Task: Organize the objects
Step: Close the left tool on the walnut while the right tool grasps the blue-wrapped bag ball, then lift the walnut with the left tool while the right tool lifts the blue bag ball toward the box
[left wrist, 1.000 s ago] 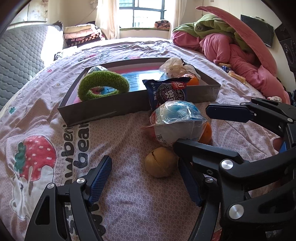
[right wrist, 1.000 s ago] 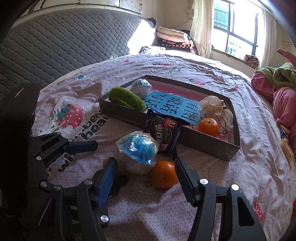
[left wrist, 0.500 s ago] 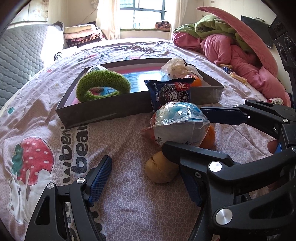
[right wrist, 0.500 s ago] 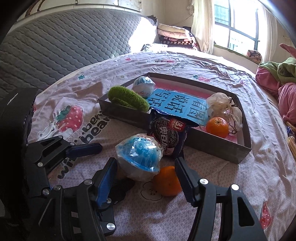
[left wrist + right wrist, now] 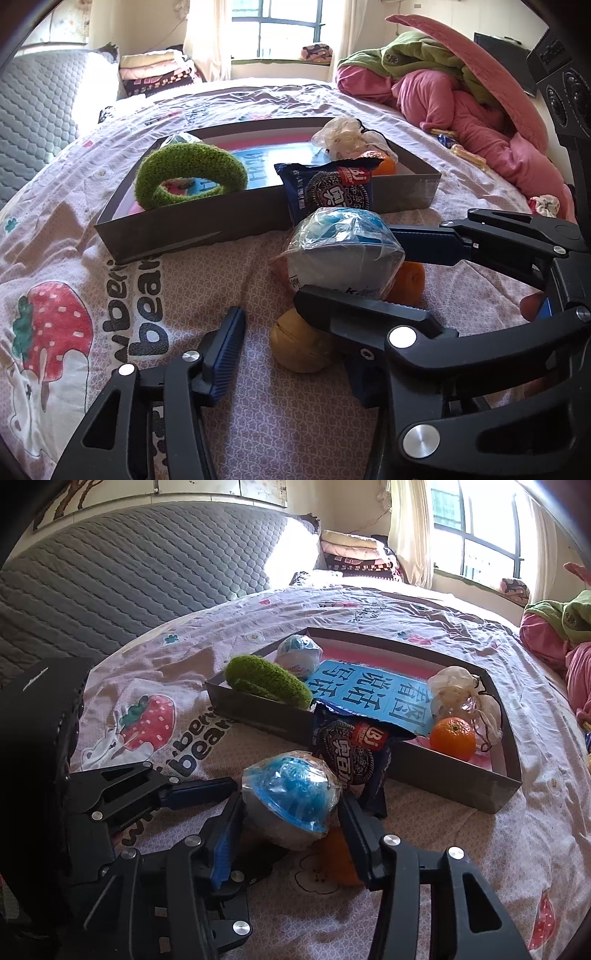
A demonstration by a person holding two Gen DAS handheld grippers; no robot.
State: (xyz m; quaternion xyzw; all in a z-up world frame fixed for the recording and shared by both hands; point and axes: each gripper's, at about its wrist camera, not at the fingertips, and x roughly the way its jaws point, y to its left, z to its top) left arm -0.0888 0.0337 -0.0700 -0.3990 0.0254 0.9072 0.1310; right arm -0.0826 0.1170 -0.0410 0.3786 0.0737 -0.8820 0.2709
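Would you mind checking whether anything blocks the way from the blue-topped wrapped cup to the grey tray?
Yes. The cookie packet leans against the grey tray's near wall, directly behind the wrapped cup. The right gripper's closing jaws flank the cup.

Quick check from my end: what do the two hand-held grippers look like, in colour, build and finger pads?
Both match. The left hand-held gripper and the right hand-held gripper are black, angular linkage frames with cut-out windows and round silver pivot pins. Each finger ends in a flat blue ribbed pad. A black boxy housing sits behind the left one. No cables, sleeves or readable markings show.
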